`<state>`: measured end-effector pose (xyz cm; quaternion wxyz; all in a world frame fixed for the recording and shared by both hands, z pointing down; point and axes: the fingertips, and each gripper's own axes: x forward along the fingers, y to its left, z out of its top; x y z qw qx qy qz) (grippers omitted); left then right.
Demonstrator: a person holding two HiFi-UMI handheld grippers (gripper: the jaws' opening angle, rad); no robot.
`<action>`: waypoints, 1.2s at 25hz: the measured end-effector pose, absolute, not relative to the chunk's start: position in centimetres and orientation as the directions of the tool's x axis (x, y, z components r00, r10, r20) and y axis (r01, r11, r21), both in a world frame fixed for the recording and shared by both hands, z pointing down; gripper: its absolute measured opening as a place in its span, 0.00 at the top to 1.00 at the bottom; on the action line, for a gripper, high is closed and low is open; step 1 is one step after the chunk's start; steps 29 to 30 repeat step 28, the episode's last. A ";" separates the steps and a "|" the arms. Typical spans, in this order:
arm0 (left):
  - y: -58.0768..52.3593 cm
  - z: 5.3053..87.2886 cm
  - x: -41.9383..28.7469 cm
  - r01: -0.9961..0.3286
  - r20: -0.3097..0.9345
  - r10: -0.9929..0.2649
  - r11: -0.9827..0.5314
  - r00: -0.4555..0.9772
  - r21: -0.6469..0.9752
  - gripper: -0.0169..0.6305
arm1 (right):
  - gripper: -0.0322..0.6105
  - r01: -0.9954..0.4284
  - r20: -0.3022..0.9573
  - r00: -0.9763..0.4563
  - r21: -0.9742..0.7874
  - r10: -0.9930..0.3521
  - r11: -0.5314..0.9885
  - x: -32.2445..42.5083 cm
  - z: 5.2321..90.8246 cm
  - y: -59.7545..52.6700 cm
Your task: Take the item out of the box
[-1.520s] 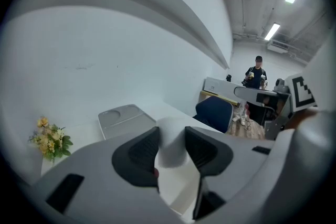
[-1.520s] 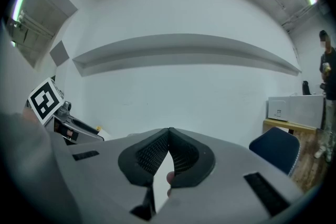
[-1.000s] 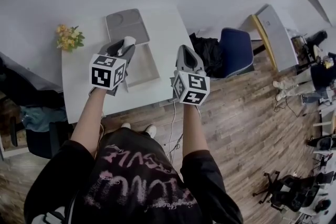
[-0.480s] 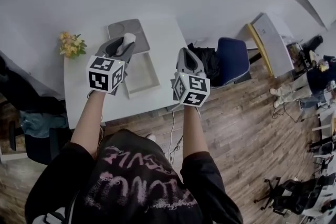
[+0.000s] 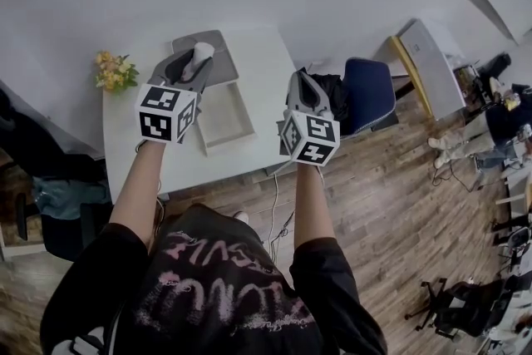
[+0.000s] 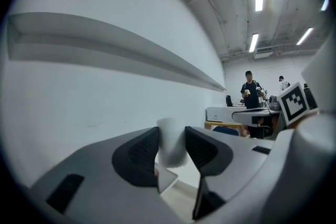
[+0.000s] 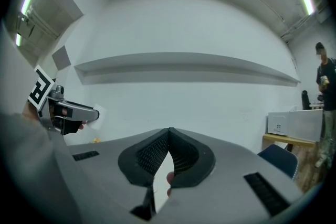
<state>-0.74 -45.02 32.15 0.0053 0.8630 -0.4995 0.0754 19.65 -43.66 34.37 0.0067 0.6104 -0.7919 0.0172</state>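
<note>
The right gripper (image 7: 168, 150), at about 1 o'clock from the person, has slid a little to the right. Its jaws are pressed together with nothing in them. The left gripper (image 5: 193, 66), at 11 o'clock, is pinching the small white tube-shaped thing (image 6: 171, 145) and has carried it farther off, past the pale flat open box (image 5: 243, 110) on the white table (image 5: 133, 154). So the thing is out of the box and up in the air, and I think the job is nearly done.

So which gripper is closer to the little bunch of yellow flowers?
Left. The left gripper, holding a small white item, is just right of the bunch of yellow flowers; the right gripper is farther right, beyond the shallow open white box.
</note>
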 end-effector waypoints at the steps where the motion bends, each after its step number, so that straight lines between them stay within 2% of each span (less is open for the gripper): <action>1: -45.0 32.0 -0.8 -0.864 0.132 -0.862 -0.500 0.489 -0.067 0.72 | 0.94 -0.967 0.030 -0.256 -0.017 -0.966 0.255 19.7 34.3 -43.6; 30: -44.1 31.1 -0.6 -0.868 0.089 -0.867 -0.495 0.491 -0.042 0.73 | 0.94 -0.966 0.018 -0.257 0.012 -0.966 0.258 20.1 33.5 -43.2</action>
